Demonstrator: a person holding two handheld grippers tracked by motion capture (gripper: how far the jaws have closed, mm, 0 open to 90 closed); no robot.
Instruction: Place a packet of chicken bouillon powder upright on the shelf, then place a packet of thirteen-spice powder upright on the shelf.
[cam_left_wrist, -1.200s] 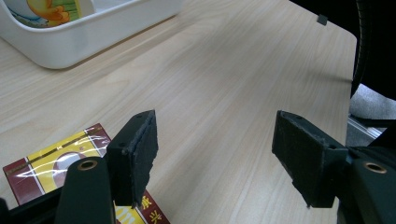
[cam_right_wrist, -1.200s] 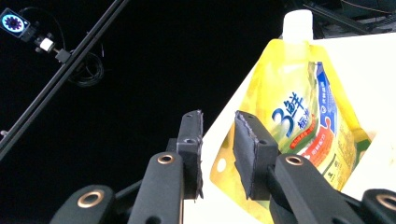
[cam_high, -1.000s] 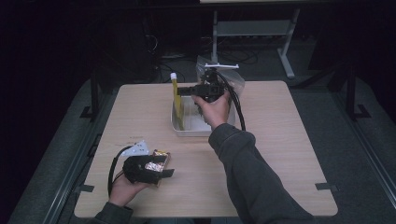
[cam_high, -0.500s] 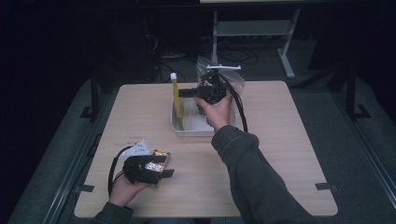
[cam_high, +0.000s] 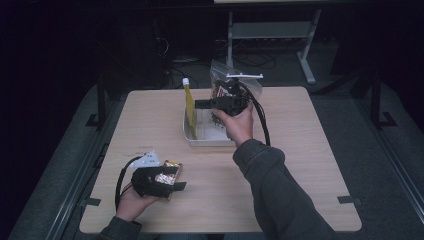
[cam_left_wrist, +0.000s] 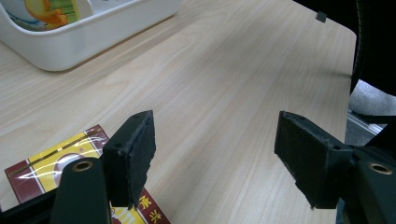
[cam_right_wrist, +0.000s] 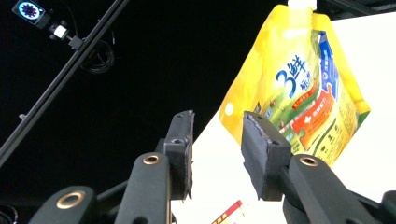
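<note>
Standing up in the white tray (cam_high: 192, 141), upper middle of the high view: yellow pouch (cam_high: 189, 100). Right gripper (cam_high: 200, 104) just letting go, jaws opening, nothing between. Left gripper (cam_high: 181, 178) spread wide beside the red packet (cam_high: 169, 172), lower left. Next, probably: close on that packet.

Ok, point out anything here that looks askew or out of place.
The yellow pouch stands on end in the white bin, leaning against its left wall and poking well above the rim. The right gripper has just been opening beside it, nothing between its jaws. Nothing looks spilled or damaged.
</note>
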